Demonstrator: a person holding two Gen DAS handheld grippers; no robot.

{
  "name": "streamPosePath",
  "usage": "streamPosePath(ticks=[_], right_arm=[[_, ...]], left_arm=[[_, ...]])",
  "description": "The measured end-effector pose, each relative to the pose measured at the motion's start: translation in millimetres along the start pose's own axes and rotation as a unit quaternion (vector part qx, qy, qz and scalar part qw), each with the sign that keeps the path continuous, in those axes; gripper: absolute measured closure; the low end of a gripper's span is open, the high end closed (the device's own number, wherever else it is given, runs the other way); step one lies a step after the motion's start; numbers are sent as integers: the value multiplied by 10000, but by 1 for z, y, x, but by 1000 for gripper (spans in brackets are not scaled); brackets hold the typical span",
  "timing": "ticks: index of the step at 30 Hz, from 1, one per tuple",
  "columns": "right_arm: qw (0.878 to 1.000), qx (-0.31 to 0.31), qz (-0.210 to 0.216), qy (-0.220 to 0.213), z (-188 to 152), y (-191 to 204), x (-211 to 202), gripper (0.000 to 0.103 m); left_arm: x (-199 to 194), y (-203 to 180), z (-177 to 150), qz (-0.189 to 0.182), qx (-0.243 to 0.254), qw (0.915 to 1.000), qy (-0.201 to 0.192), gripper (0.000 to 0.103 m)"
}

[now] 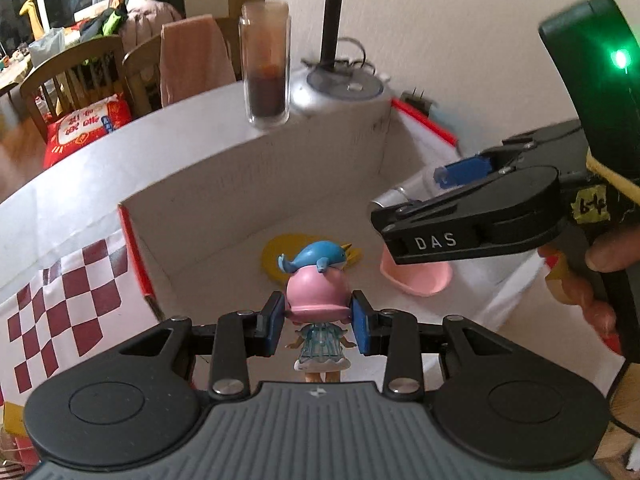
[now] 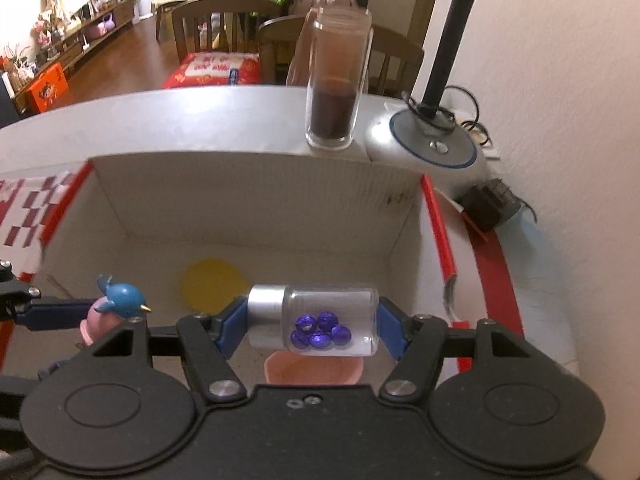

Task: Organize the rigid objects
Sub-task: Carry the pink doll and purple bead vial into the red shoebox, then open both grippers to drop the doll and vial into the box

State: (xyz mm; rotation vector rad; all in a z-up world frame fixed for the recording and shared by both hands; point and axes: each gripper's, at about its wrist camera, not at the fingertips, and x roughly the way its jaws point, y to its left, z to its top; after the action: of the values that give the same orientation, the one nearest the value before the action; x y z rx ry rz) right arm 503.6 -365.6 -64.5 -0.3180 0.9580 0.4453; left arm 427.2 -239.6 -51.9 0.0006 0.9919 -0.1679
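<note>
Figurine [image 1: 318, 296] clamped between left pads, jar [image 2: 316, 322] between right

Readable marks around my grippers

My right gripper [image 1: 404, 208] carries the white letters "DAS" on the side of its black finger arm, and a yellow tape tag [image 1: 591, 209] stuck near its handle has handwritten marks that look like "6-4". The red bag [image 1: 86, 128] by the chairs bears white characters too blurred for me to read.
</note>
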Motion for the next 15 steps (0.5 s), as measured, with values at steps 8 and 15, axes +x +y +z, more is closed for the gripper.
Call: streamPosePath(ticks=[8,15], right_arm=[[9991,-52,169,385,7,-3,25,36],[9959,-201,170,863,9,2,38,36]], left_arm=[[34,-7,0,46,29,9990,444,69],[53,-12,3,9,96,9966,824,69]])
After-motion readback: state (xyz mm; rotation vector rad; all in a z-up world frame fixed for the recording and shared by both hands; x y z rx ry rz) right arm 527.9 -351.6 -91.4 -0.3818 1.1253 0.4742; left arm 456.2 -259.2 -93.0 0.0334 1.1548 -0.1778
